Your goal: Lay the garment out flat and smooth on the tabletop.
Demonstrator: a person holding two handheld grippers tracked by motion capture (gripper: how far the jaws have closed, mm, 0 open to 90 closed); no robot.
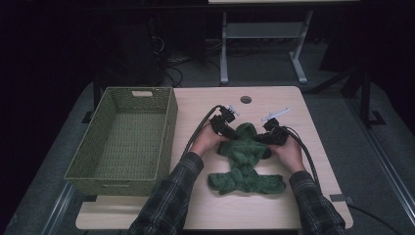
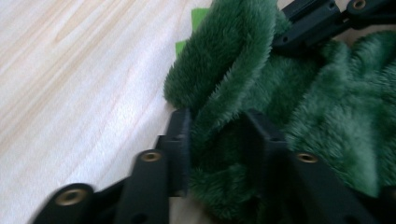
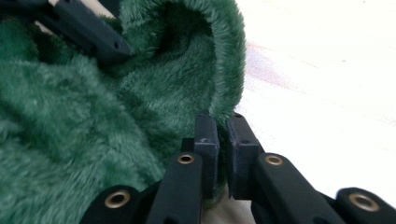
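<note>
Two grips on one soft garment leave room for trouble, and no brand, label or legible writing shows anywhere to help identify it. Starting at the left, the woven basket [image 1: 122, 139] stands empty beside the work, near enough that a careless swing of the fleece could catch its rim. Next comes the left gripper [image 1: 222, 128], whose jaws are clamped on a thick fold at the garment's left edge; that bulky roll looks loosely caught and could squeeze out if pulled hard. The green fleece garment [image 1: 246, 164] lies crumpled on the wooden table [image 1: 313, 147], hood end away from the person, with a bright green tab [image 2: 187, 32] peeking from under it. Farthest right, the right gripper [image 1: 272, 137] has its jaws nearly together, pinching only the thin hood rim [image 3: 229, 88], so I judge a lift could slip that edge free.
</note>
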